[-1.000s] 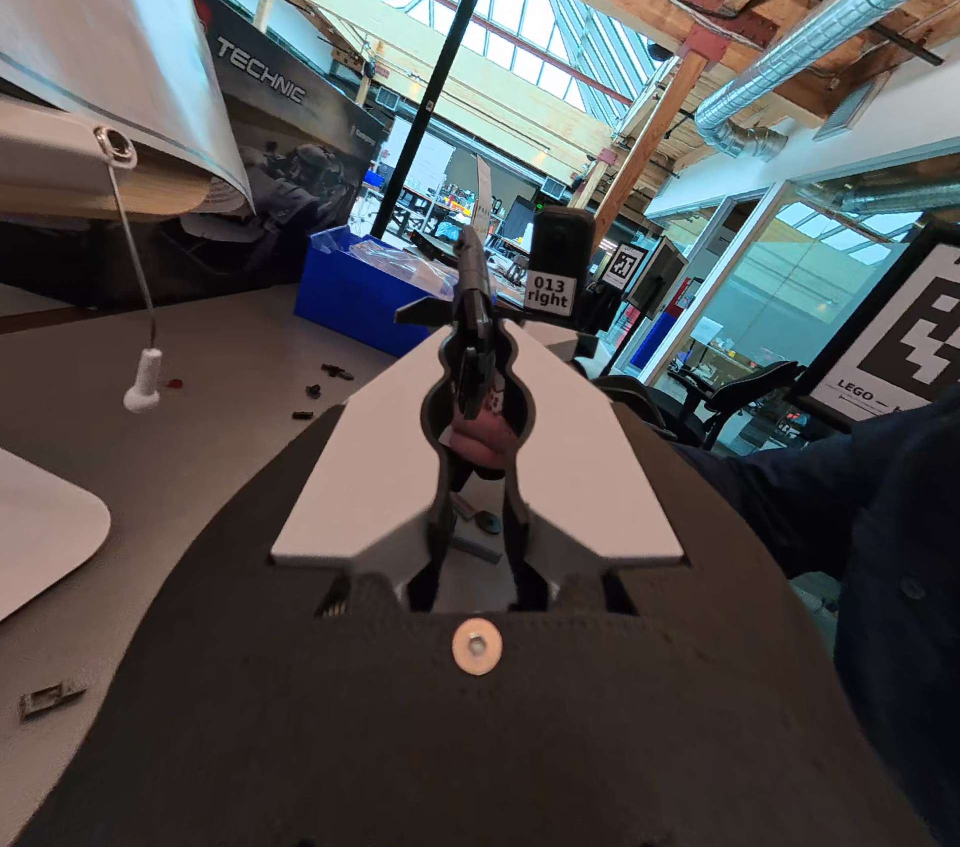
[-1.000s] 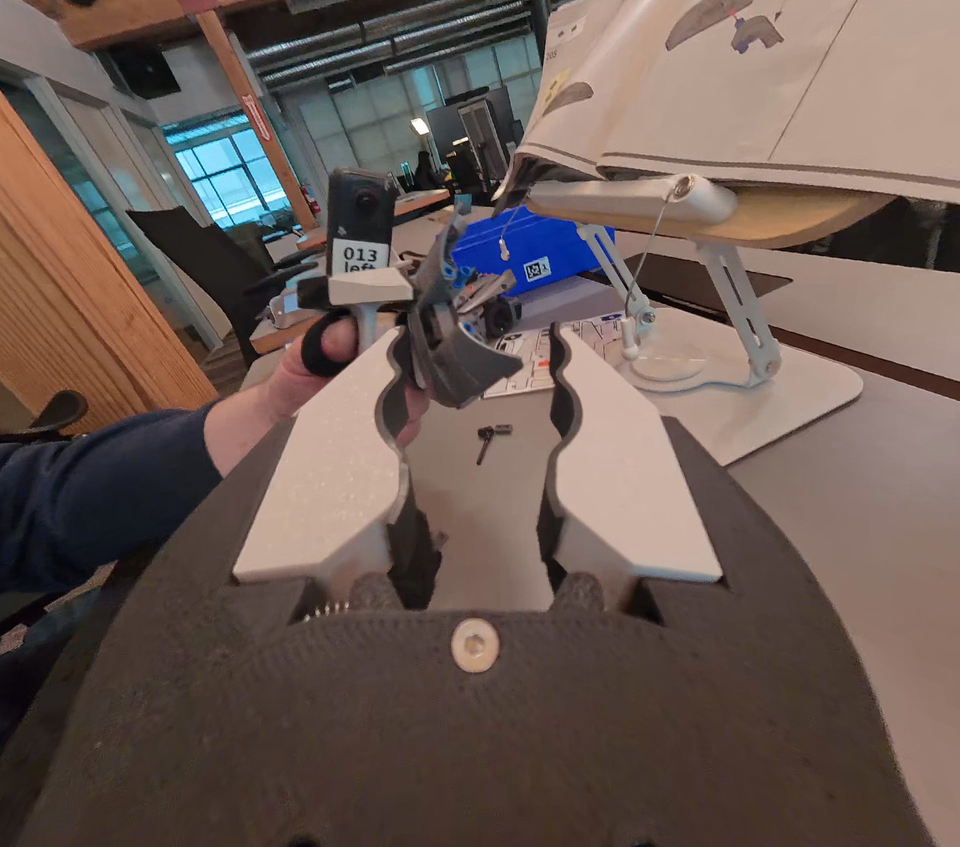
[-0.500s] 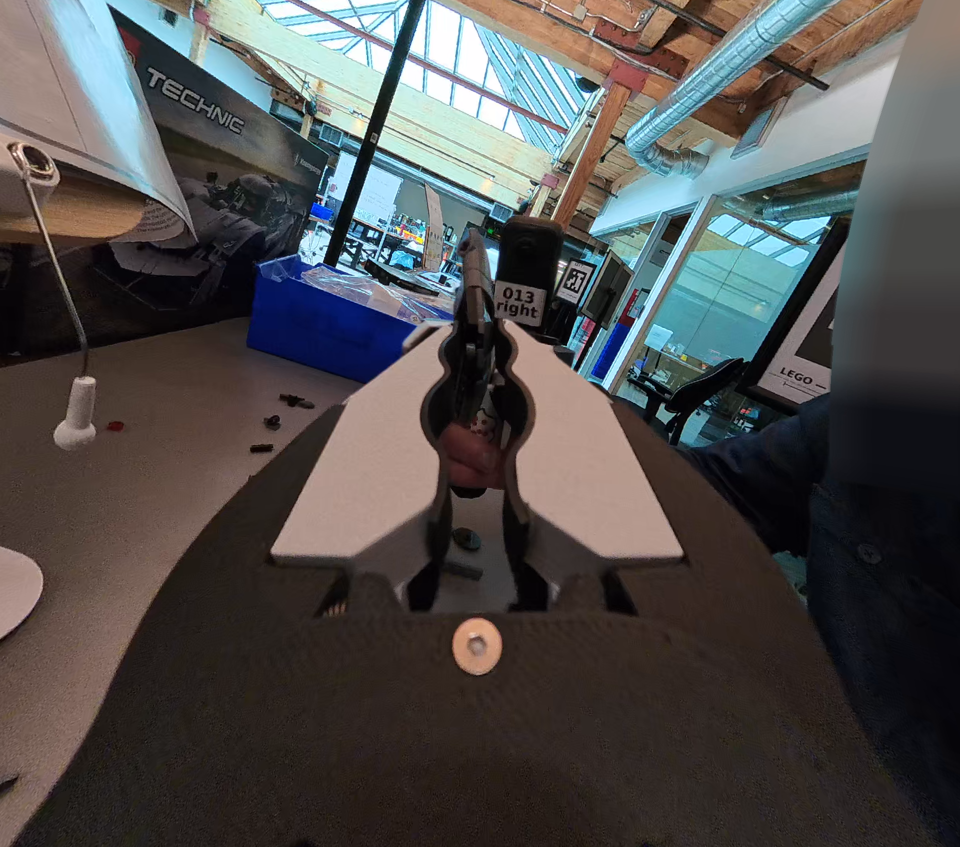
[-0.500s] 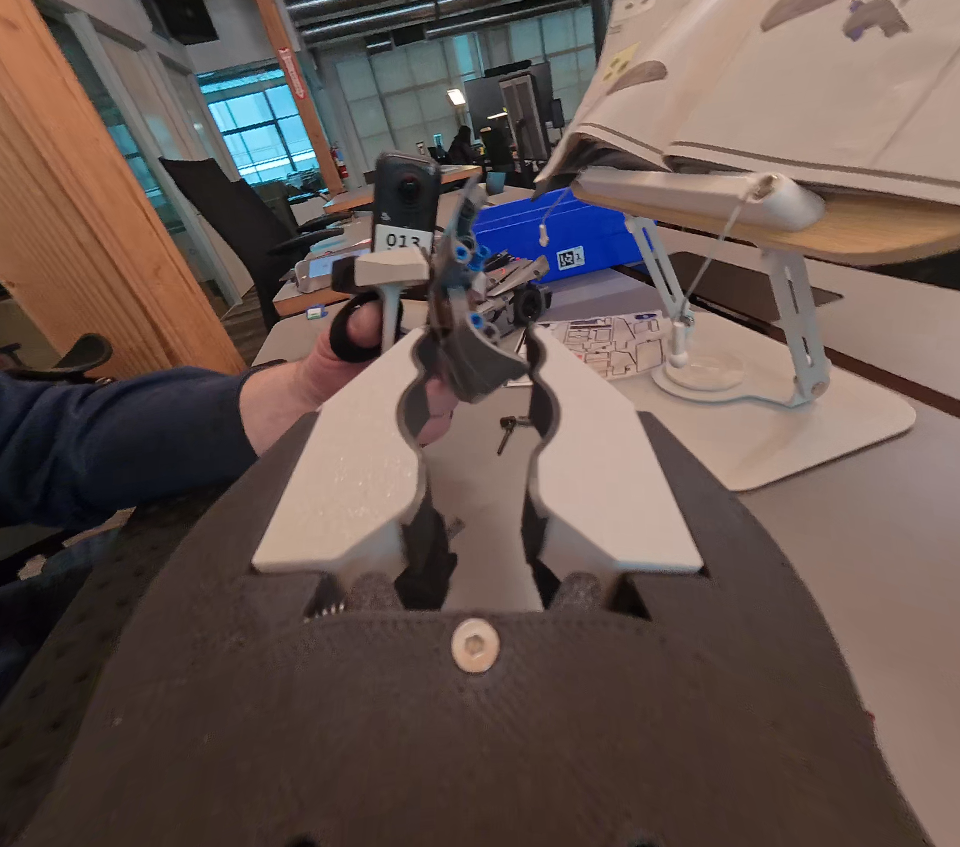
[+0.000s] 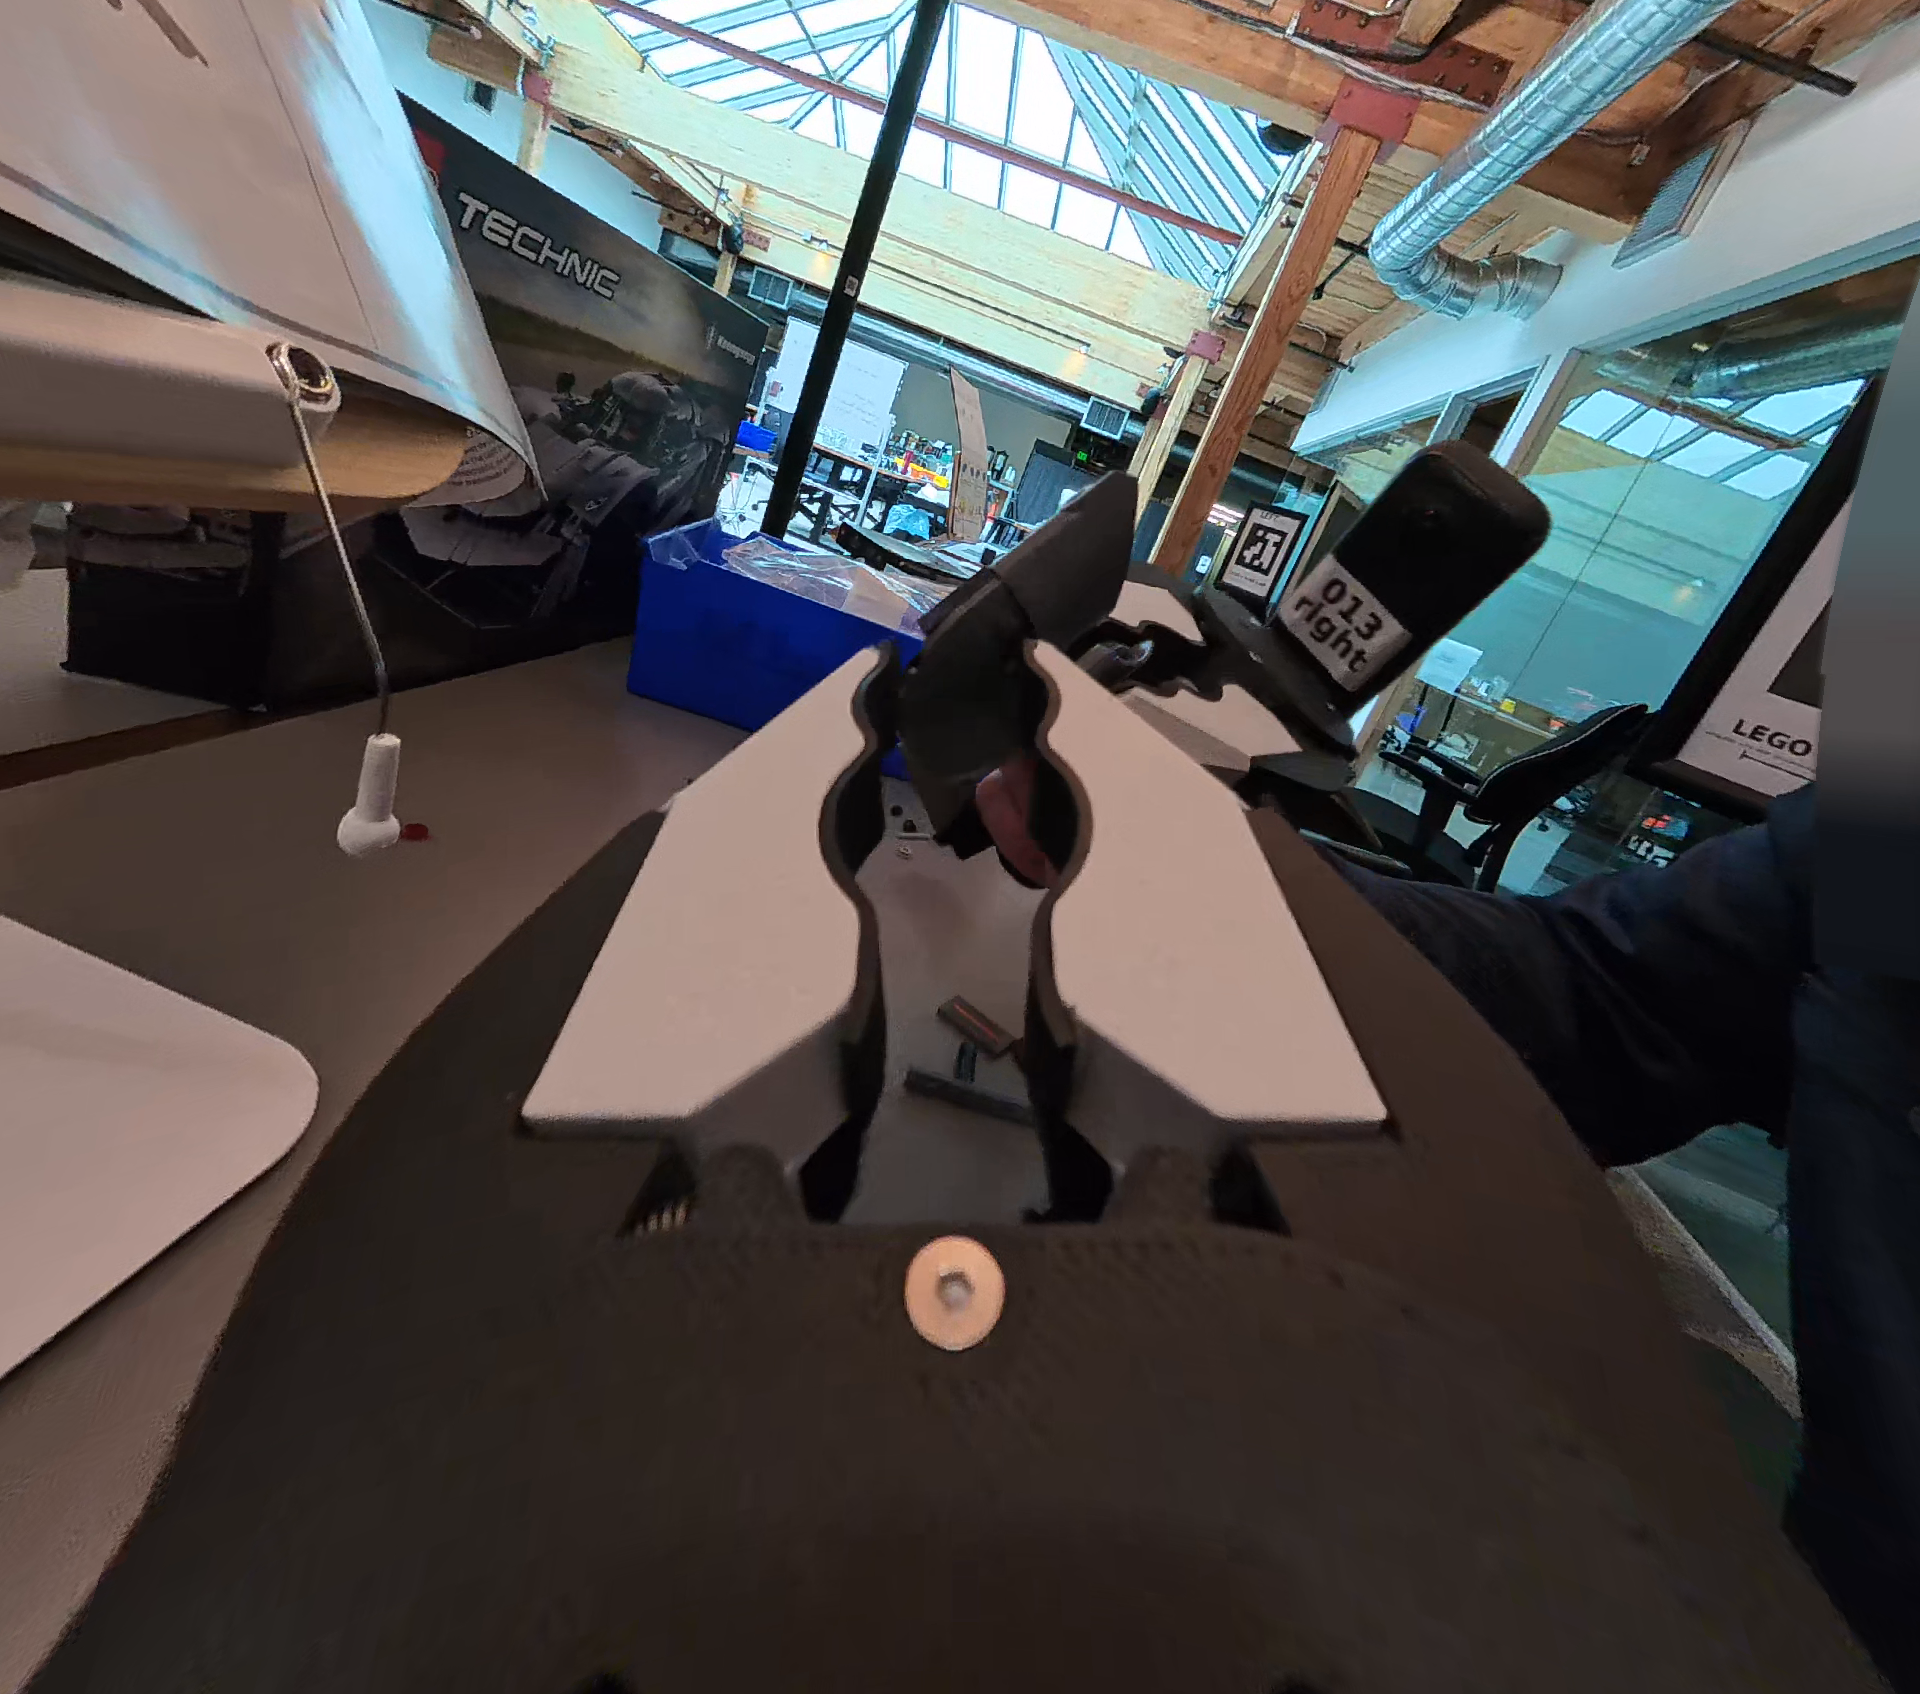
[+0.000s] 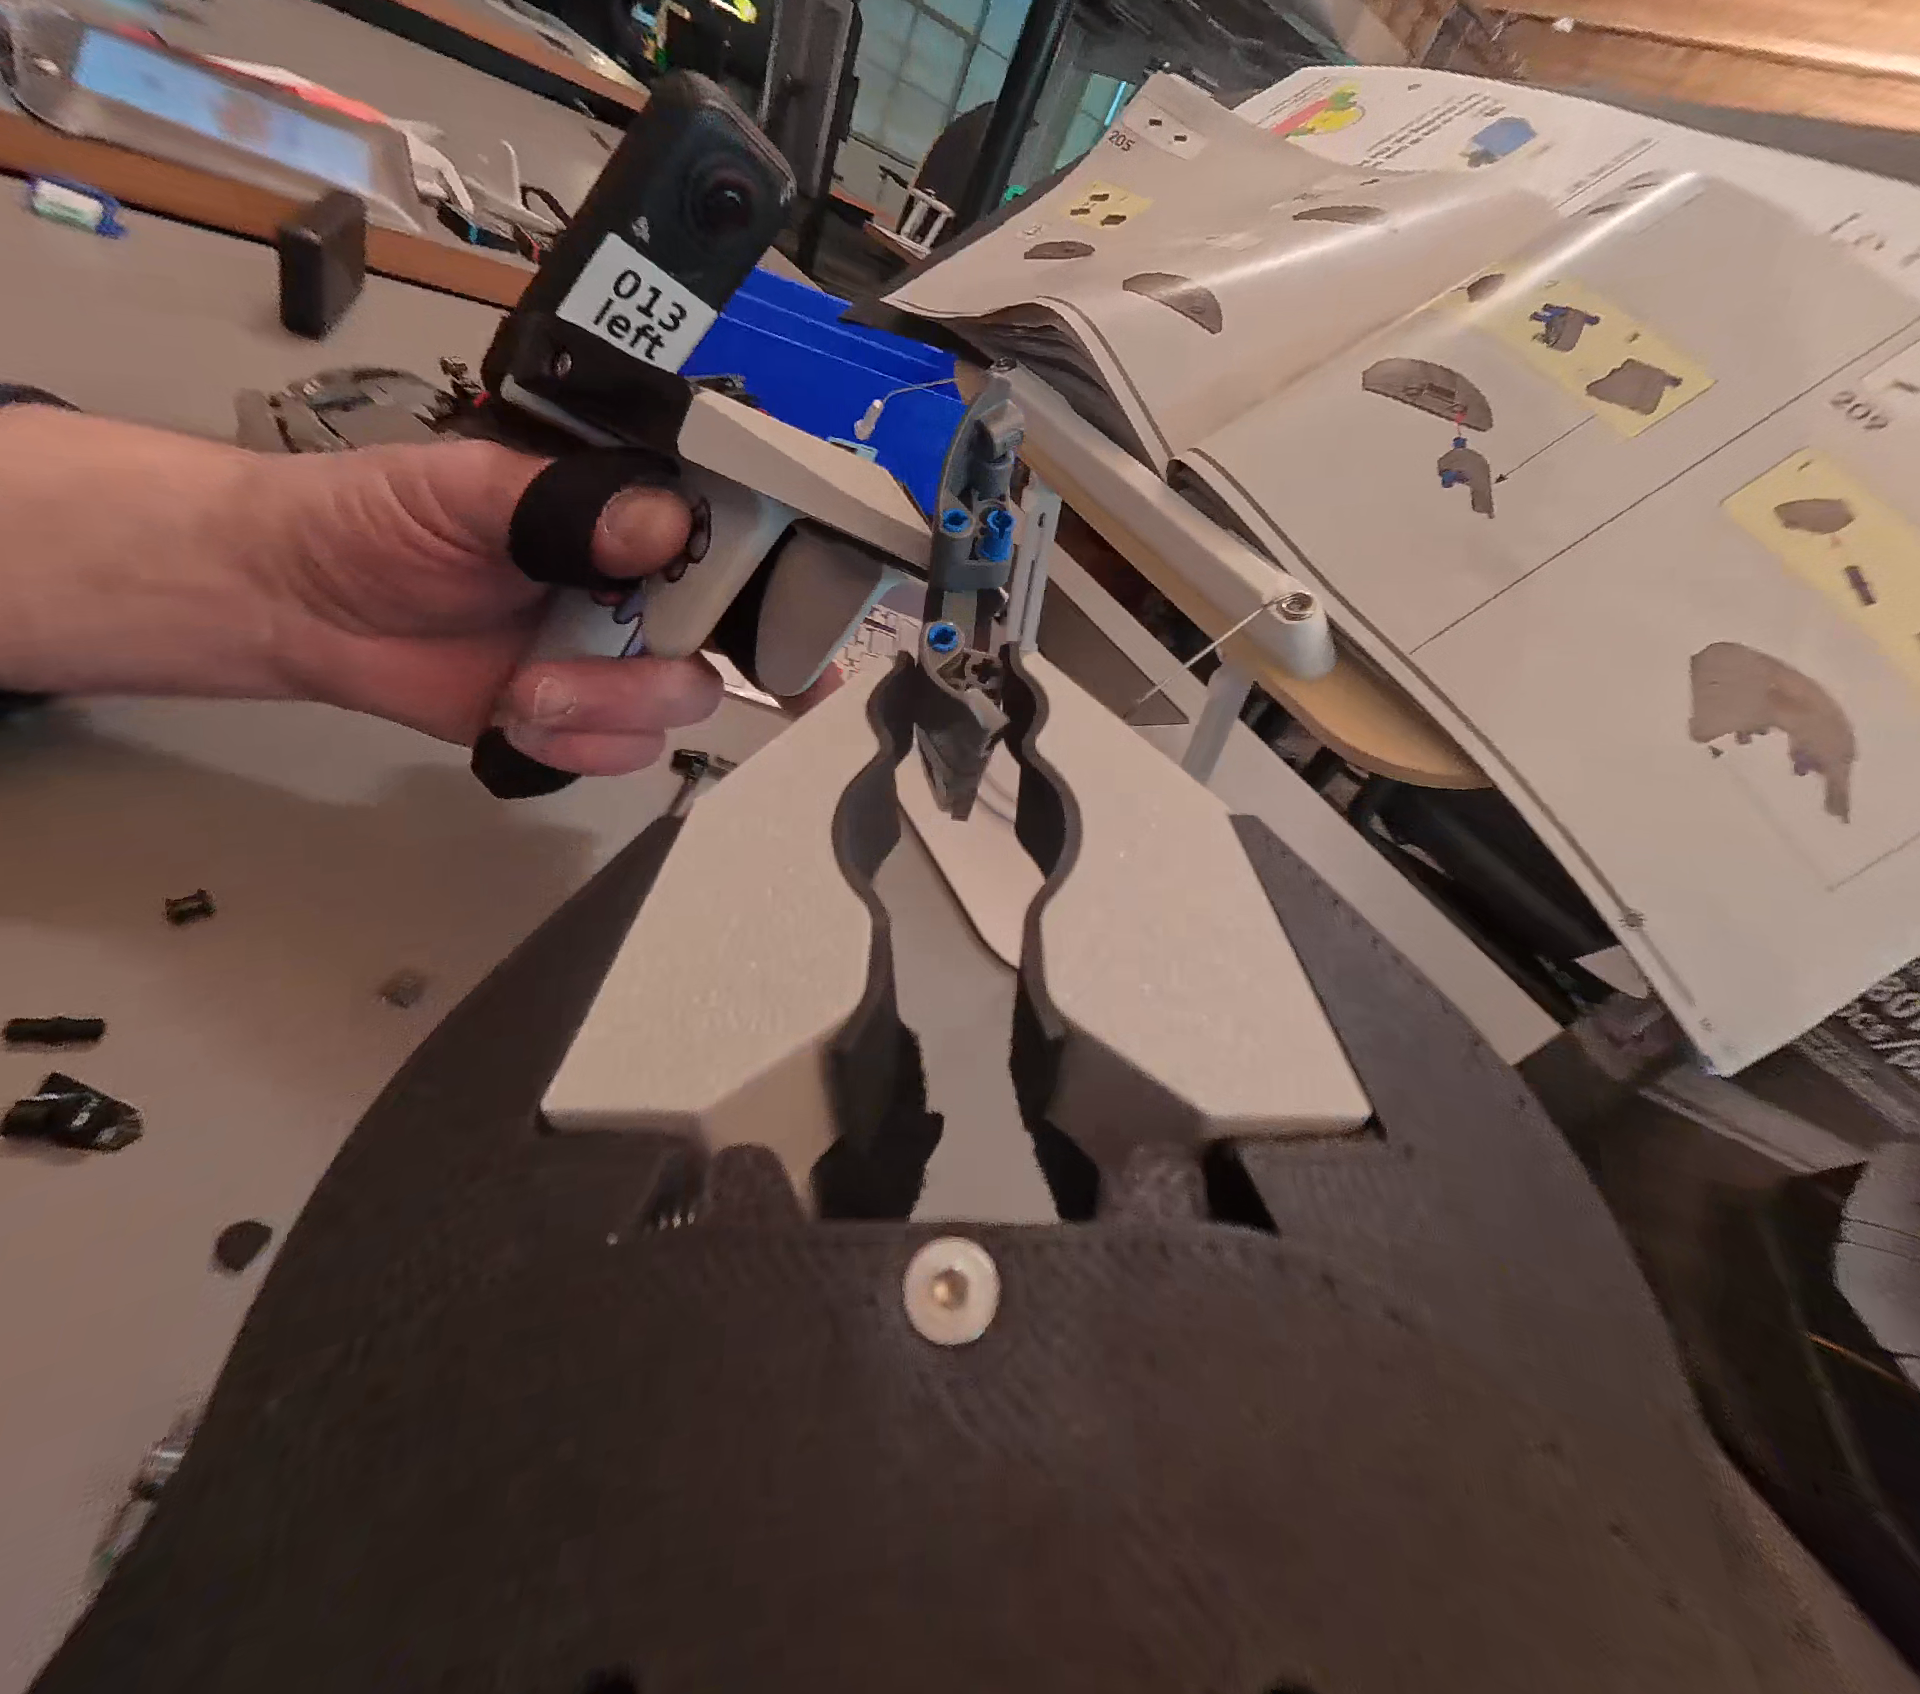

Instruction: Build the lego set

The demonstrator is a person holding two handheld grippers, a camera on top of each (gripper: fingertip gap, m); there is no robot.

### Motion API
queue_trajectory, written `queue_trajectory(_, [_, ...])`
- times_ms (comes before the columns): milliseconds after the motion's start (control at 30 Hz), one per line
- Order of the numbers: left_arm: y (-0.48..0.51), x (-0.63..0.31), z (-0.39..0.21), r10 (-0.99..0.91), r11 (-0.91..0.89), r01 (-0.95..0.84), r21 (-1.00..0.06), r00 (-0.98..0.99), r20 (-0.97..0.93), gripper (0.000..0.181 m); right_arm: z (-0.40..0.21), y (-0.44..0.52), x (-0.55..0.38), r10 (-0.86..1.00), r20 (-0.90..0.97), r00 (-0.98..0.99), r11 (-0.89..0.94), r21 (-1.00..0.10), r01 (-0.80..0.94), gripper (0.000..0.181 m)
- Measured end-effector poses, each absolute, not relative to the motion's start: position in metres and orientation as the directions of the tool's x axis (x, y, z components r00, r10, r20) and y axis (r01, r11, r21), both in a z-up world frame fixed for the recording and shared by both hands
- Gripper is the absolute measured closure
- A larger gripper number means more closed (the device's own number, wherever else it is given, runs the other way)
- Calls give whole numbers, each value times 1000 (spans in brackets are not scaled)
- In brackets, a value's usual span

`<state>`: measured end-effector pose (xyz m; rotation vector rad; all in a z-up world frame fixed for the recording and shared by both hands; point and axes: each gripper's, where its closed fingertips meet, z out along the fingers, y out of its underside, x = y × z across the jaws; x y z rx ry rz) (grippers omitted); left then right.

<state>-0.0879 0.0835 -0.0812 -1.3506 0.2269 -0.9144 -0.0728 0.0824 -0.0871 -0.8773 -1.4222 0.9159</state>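
Lego piece (image 6: pixel 966 605), grey with blue pins, was gripped by both claws: left gripper (image 5: pixel 961 688) clenched its top, right gripper (image 6: pixel 951 709) its bottom, above the table (image 6: pixel 312 865).

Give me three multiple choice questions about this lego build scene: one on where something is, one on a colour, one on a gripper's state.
1. Where does the instruction booklet rest?
A. flat on the floor
B. on a raised stand
C. on a chair

2. What colour are the pins on the lego assembly?
A. blue
B. yellow
C. green

3. What state is the left gripper in?
A. wide open and empty
B. shut on the lego assembly
C. out of sight

Answers:
1. B, the open booklet lies on the stand's tilted shelf.
2. A, blue pins stick out of the grey assembly.
3. B, its own wrist view shows both fingers pressed against the dark piece between them.
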Motion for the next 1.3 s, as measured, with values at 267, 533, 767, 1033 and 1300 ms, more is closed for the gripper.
queue_trajectory(267, [85, -91, -83, -652, -36, 402, -915, 685, 326, 160, -88, 86, -73, 863, 504, 14, 504, -863, 34, 167])
queue_trajectory(533, [84, -95, -82, -636, -21, 385, -923, 707, 309, 159, -89, 87, -73, 842, 539, 30, 537, -842, 49, 167])
queue_trajectory(767, [82, -97, -82, -604, 11, 283, -959, 766, 220, 154, -91, 88, -73, 838, 546, 24, 544, -837, 60, 167])
queue_trajectory(1033, [77, -93, -85, -585, 16, 136, -991, 805, 101, 146, -101, 81, -72, 888, 440, -134, 450, -891, 57, 168])
queue_trajectory(1300, [80, -94, -97, -554, -33, 48, -998, 831, 58, 146, -118, 85, -74, 864, 479, -154, 497, -859, 121, 168])
